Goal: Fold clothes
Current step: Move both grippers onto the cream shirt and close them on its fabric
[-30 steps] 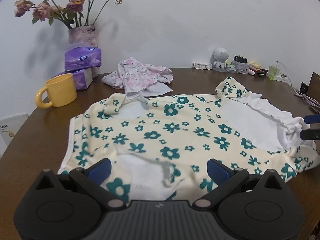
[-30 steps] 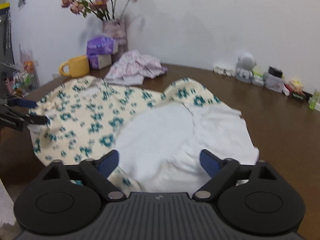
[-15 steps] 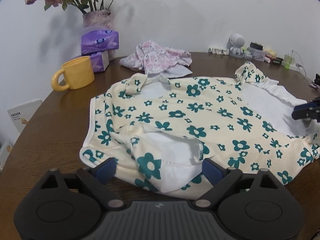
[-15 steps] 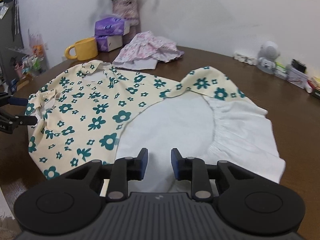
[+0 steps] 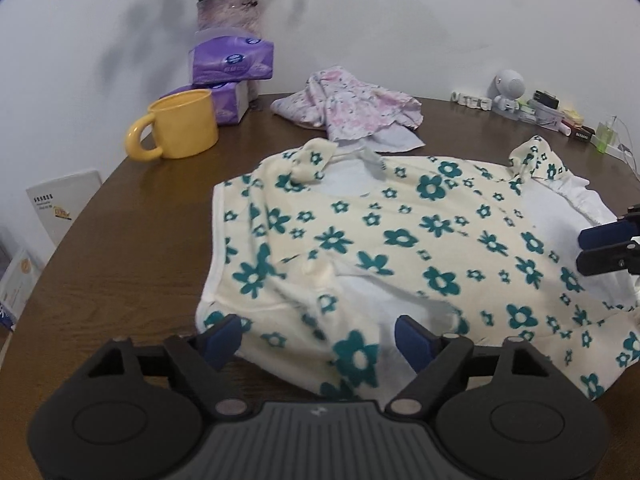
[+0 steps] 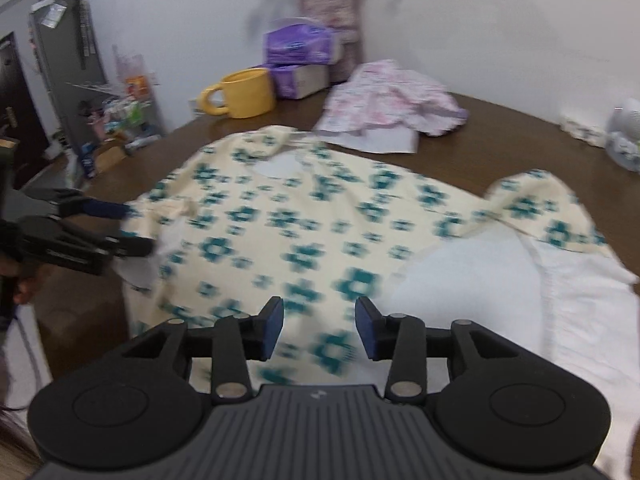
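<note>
A cream garment with teal flowers [image 5: 400, 236] and a white lining lies spread on the brown table [image 5: 132, 248]. My left gripper [image 5: 317, 340] stands wide open over its near left hem, fingers either side of a rumpled fold, gripping nothing. In the right wrist view the same garment [image 6: 320, 216] is motion-blurred. My right gripper [image 6: 320, 330] hovers over its near edge, fingers partly apart with no cloth pinched. Each gripper shows in the other view: the right gripper [image 5: 604, 248] at the garment's right side, the left gripper [image 6: 120, 228] at its left edge.
A pink floral garment [image 5: 348, 108] lies crumpled behind. A yellow mug [image 5: 180, 124], purple tissue packs [image 5: 232, 60] and a vase [image 5: 228, 12] stand at the back left. A small white figure [image 5: 508, 92] and small clutter line the back right. Papers [image 5: 60, 204] stand off the table's left edge.
The right gripper went from wide open to nearly shut, then opened a little, and swung left over the flowered part. The left gripper drew back toward the near left hem, staying open.
</note>
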